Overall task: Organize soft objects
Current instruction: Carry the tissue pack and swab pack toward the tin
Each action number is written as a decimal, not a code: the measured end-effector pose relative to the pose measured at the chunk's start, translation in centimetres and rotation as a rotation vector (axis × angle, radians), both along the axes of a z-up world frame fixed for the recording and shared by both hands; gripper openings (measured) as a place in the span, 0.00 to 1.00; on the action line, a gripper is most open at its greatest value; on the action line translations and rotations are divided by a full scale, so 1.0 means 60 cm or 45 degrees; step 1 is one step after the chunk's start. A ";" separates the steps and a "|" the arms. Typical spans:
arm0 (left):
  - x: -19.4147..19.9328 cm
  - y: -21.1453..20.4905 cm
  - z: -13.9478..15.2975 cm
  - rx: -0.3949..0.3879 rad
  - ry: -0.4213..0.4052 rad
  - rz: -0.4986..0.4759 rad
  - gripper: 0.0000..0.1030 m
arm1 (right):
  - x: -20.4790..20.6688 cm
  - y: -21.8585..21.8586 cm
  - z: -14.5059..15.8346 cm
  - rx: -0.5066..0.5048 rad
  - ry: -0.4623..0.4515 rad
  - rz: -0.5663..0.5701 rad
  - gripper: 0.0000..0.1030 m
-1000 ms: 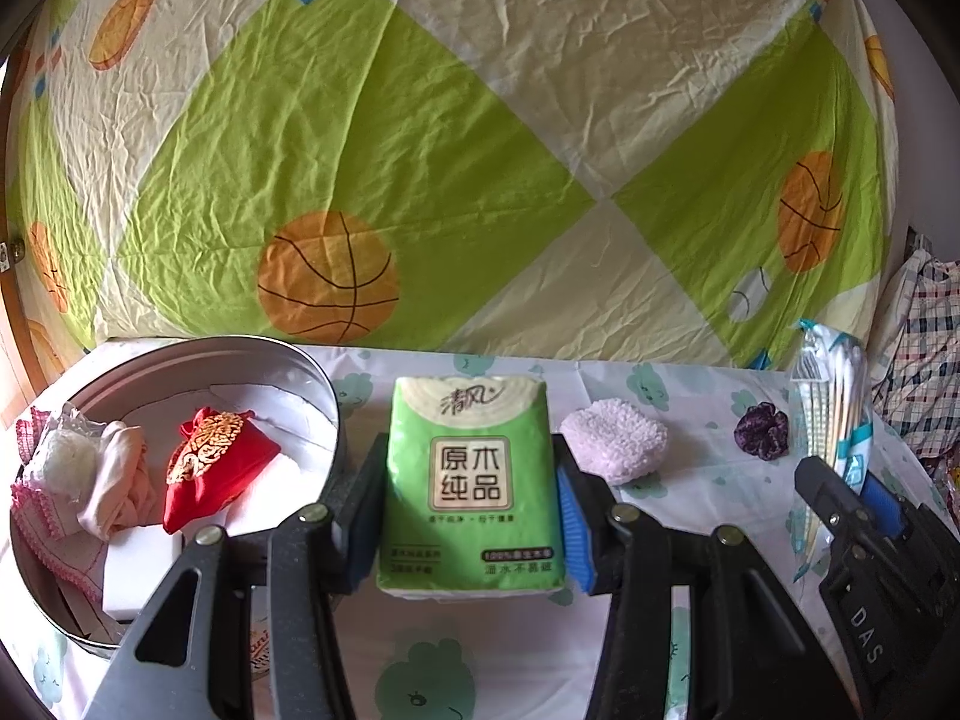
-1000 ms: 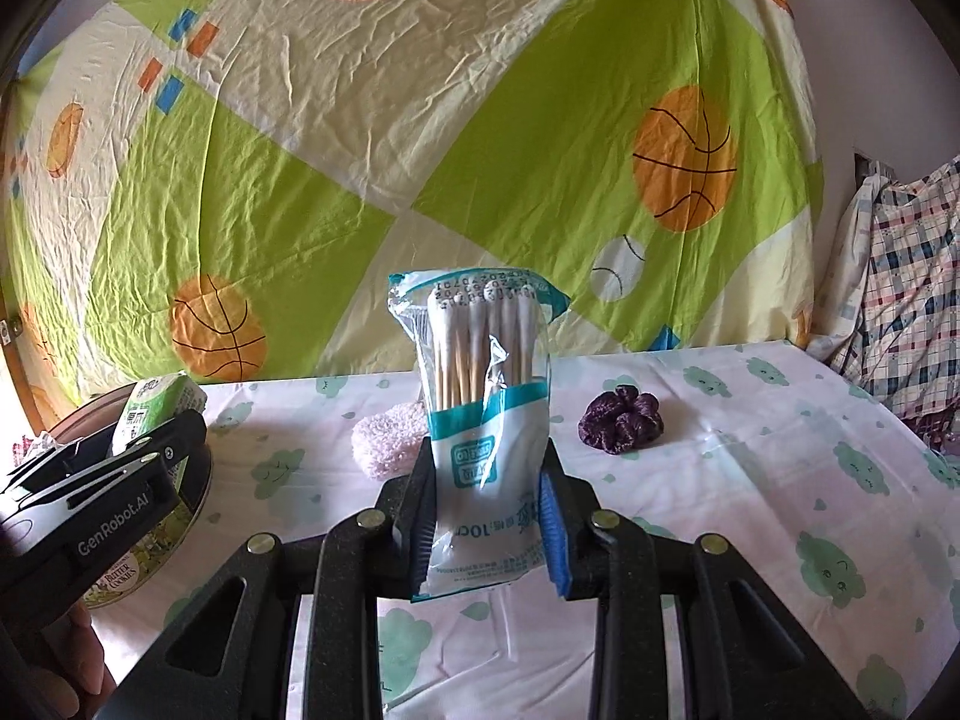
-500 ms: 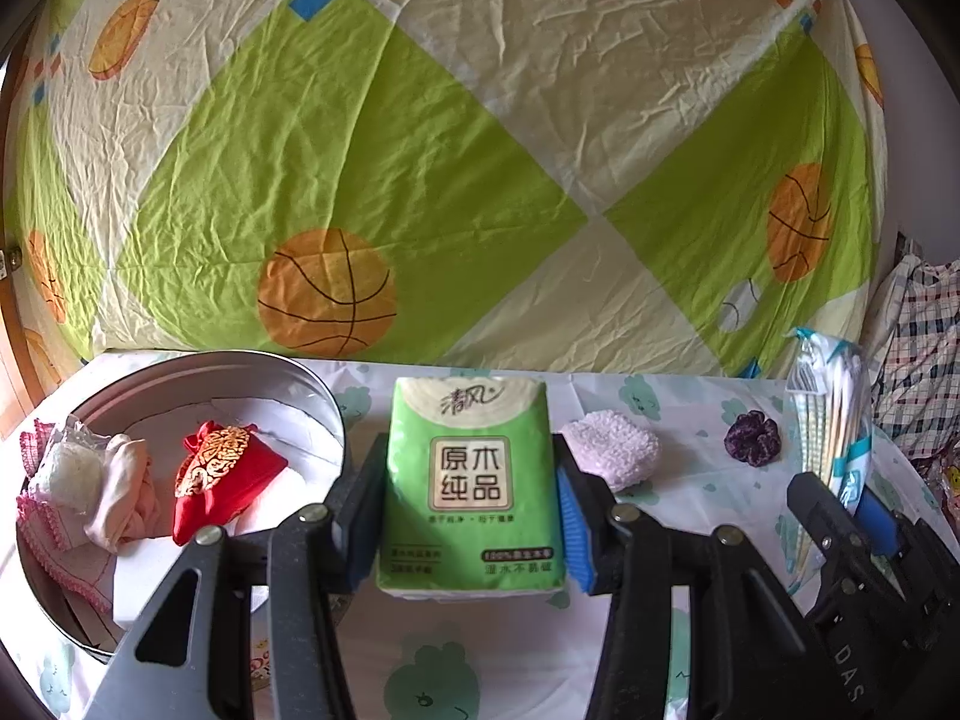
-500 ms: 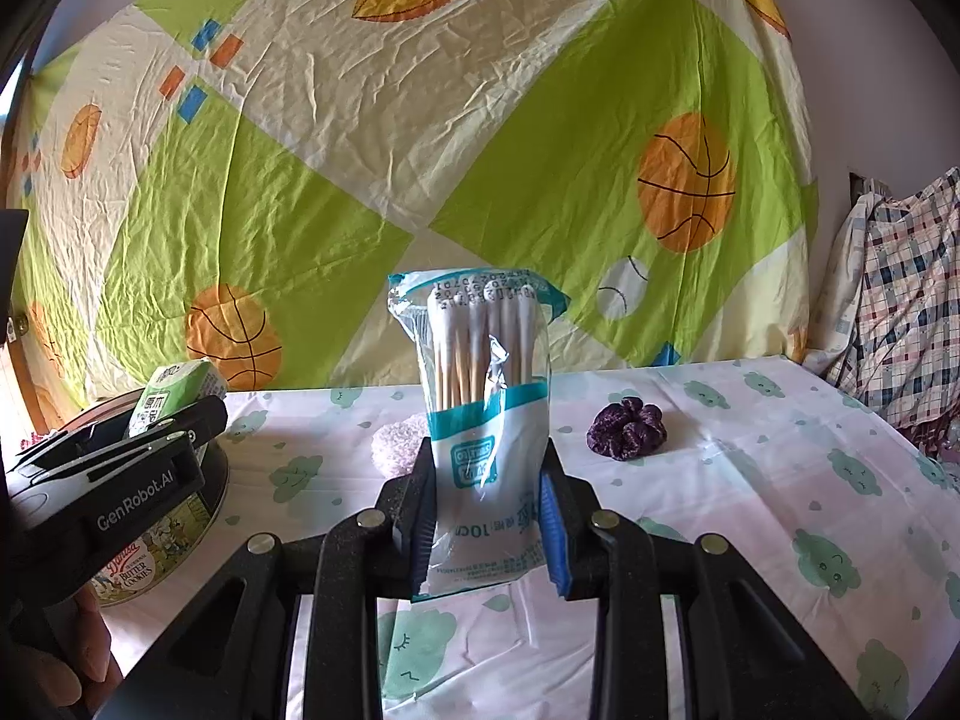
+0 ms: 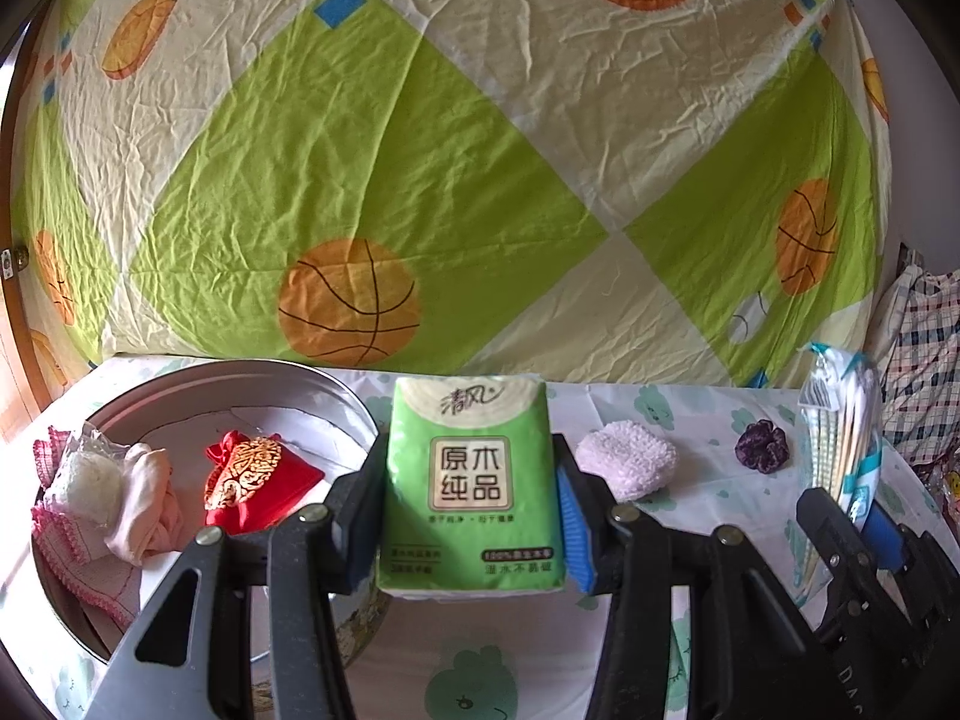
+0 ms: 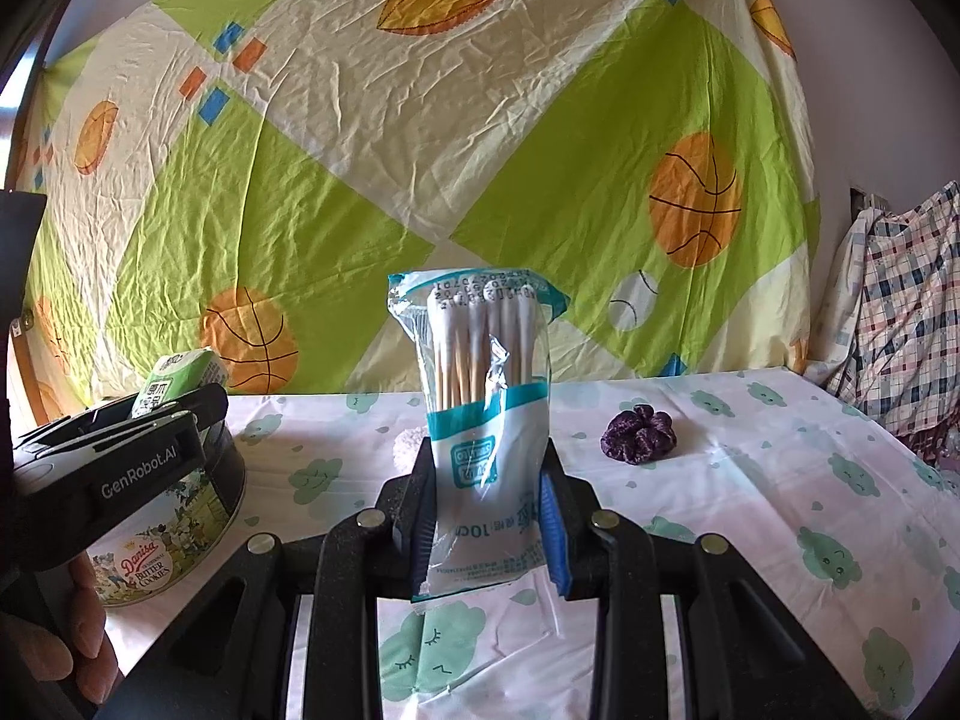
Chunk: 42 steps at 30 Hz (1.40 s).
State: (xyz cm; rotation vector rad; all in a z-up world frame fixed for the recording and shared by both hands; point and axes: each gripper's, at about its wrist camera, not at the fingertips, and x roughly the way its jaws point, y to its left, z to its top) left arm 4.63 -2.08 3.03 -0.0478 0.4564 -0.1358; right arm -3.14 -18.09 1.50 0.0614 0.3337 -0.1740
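A: Which way is the green tissue pack (image 5: pixel 471 483) standing?

B: Upright, long axis vertical, printed face toward the camera. The left claw (image 5: pixel 468 516) is squeezing its soft plastic sides, tilting slightly downward, just right of the round metal tin (image 5: pixel 240 372).

A: And the other one?

B: The right claw (image 6: pixel 486 516) is clamping a crinkly clear bag of cotton swabs (image 6: pixel 486 420), sticks standing vertical, white tips up, above the cloth-covered worktop (image 6: pixel 750 480).

A: Anything loose?

B: A fluffy pink puff (image 5: pixel 627 462) and a velvety purple scrunchie (image 6: pixel 639 429) are lying on the worktop, apart.
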 end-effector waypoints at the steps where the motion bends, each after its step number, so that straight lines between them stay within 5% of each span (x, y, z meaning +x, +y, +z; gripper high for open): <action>1: 0.001 0.004 0.000 -0.001 0.000 0.003 0.47 | 0.000 0.003 0.000 -0.002 -0.004 0.002 0.31; 42: 0.043 0.253 0.018 -0.053 -0.001 0.283 0.47 | 0.061 0.252 0.028 0.026 -0.045 0.256 0.31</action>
